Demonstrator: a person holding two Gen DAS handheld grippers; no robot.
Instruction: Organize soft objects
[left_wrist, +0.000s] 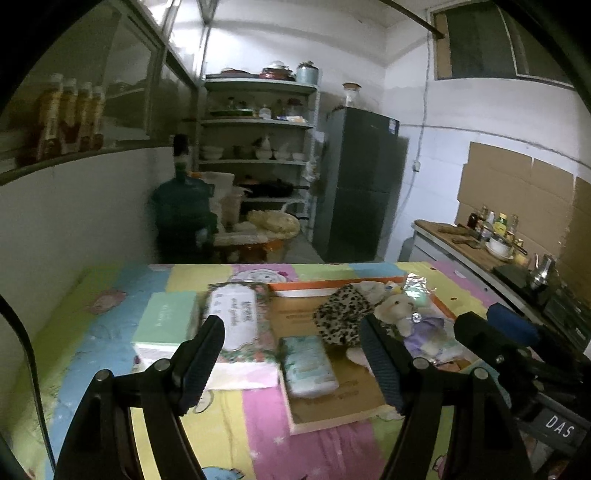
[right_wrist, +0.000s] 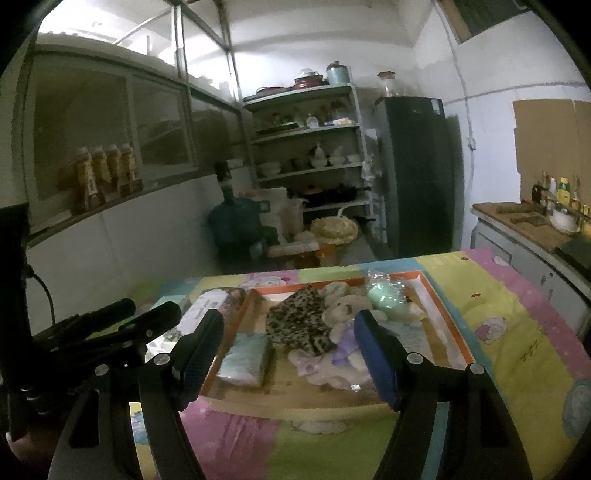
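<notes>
Both hand-held grippers, left (left_wrist: 291, 363) and right (right_wrist: 288, 360), gape empty. Toys sit ahead in tray (right_wrist: 448, 317), corralled. Tissue packs (left_wrist: 236, 319) outside, front-left.

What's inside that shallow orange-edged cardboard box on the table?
In the box: a leopard-print cloth, a plush bear in purple, a pale tissue pack and a green thing in clear wrap. What lies under the pile is covered.

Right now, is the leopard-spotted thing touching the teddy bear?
Touching. In the right wrist view the leopard-spotted thing lies right against the teddy bear, with no gap between them.
</notes>
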